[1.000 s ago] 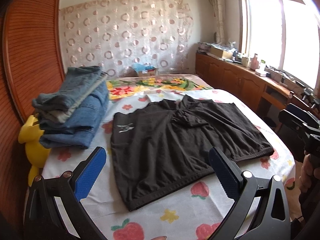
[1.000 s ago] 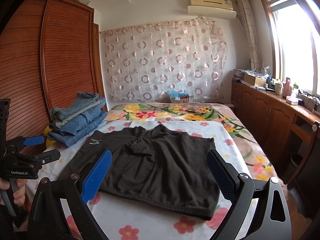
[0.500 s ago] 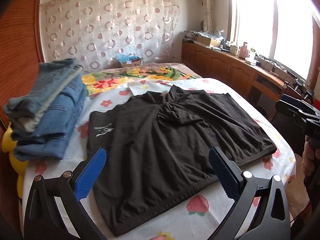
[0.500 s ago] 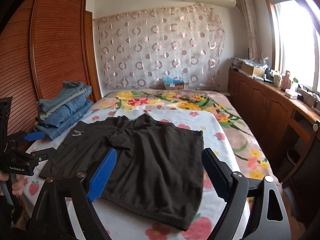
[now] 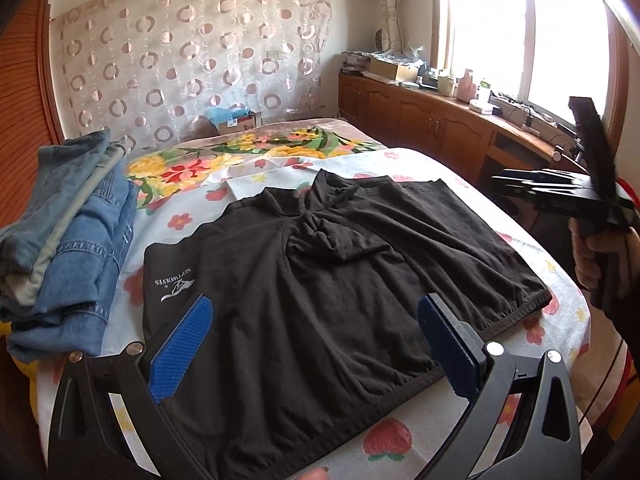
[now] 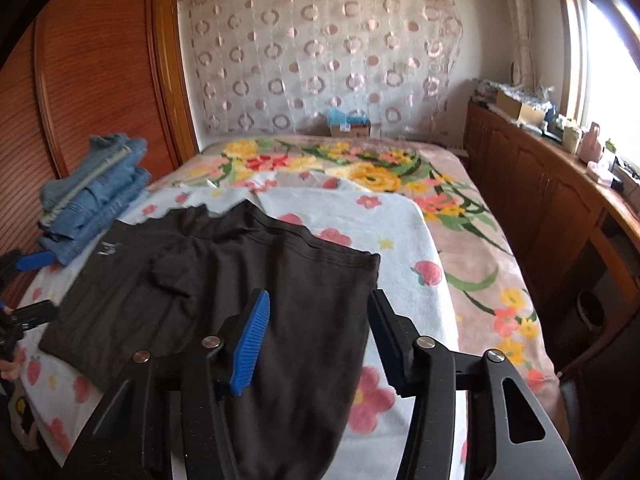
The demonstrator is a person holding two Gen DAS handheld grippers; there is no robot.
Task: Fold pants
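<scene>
Black shorts (image 5: 320, 280) lie spread flat on the flowered bed sheet (image 5: 400, 440), waistband toward me, a white logo on the left leg. They also show in the right wrist view (image 6: 256, 288). My left gripper (image 5: 312, 344) is open and empty, hovering over the left part of the waistband. My right gripper (image 6: 316, 336) is open and empty, jaws narrower than before, hovering low over the right waistband corner. The right gripper also shows in the left wrist view (image 5: 560, 196), and the left gripper in the right wrist view (image 6: 24, 280).
A stack of folded blue jeans (image 5: 68, 240) lies at the bed's left edge, also visible in the right wrist view (image 6: 96, 196). A wooden wardrobe (image 6: 80, 80) stands on the left, a wooden counter with clutter (image 5: 460, 116) on the right under the window. A flowered blanket (image 6: 360, 168) covers the far bed.
Both grippers have moved forward and down toward the shorts' waistband. The right gripper's jaws have narrowed and it has tilted downward over the right corner.
</scene>
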